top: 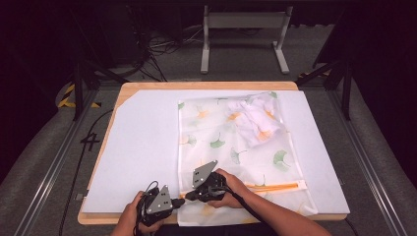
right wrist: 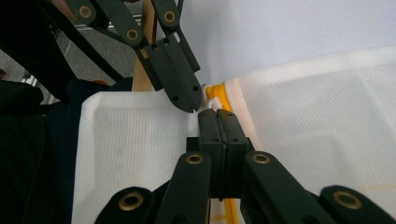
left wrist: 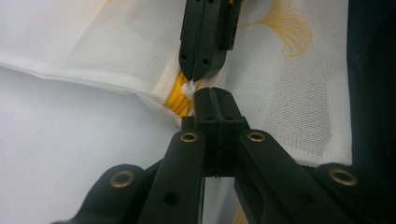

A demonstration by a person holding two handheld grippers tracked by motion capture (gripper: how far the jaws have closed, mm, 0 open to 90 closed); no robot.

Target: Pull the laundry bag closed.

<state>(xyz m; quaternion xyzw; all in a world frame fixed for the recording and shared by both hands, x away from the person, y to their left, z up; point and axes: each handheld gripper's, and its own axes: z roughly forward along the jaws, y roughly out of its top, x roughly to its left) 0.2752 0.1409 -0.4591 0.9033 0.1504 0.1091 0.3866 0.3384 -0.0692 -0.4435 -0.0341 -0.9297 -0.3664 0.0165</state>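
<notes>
Here the work is at the near left corner of the mesh laundry bag (top: 231,147), which lies flat on the white board (top: 142,147) with a crumpled white garment (top: 255,120) inside near its far end. My left gripper (left wrist: 210,93) has its jaws pressed together at the end of the orange zipper (left wrist: 180,95), apparently nipping the bag's edge there, though I cannot see how much cloth sits between the pads. My right gripper (right wrist: 217,114) is also pressed together, tip to tip with the left, and seems to pinch the small white zipper pull (left wrist: 189,88); whether it truly has it I cannot tell for sure. I judge the step to be running the zipper along the bag's near edge, where the orange line (top: 273,186) stretches to the right. To do it well, I should keep my left hand as an anchor, hold the seam taut, and draw the pull straight along the track, low to the board. Lifting or twisting would bunch the mesh and jam the slider, or the tiny tab could slip free.
</notes>
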